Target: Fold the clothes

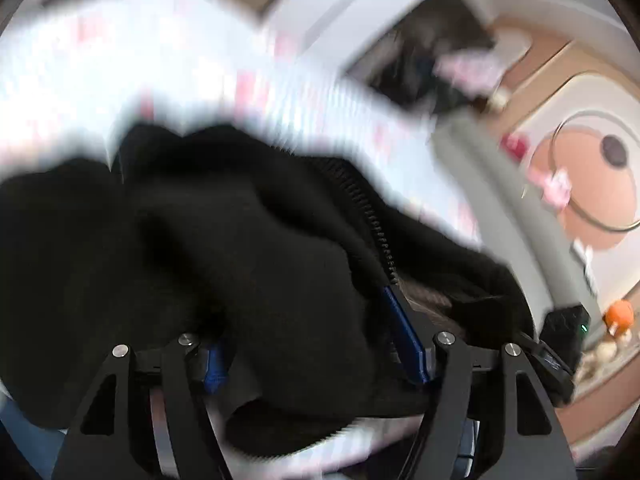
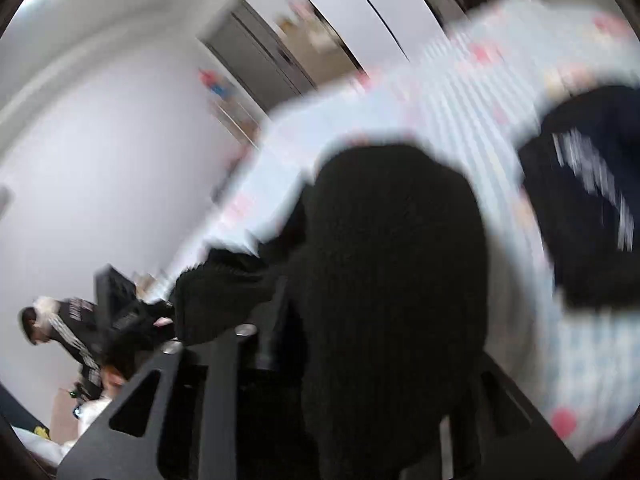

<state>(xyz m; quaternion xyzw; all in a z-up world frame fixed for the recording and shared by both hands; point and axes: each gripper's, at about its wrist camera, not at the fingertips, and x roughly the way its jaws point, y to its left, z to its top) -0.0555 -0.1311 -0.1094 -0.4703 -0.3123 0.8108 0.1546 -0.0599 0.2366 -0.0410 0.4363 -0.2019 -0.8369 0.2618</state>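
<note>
Plainly, black garment (image 1: pixel 240 260) drapes over left gripper (image 1: pixel 316 344).

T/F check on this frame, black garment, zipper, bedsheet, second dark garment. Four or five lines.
1. The black garment drapes over the left gripper. True.
2. Its zipper shows in the left wrist view. True.
3. The sheet under it is plain green. False: pale, striped, with pink spots.
4. The black garment lies flat and neatly folded. False: it is bunched.
5. A dark garment with white lettering lies beside it. True.
</note>
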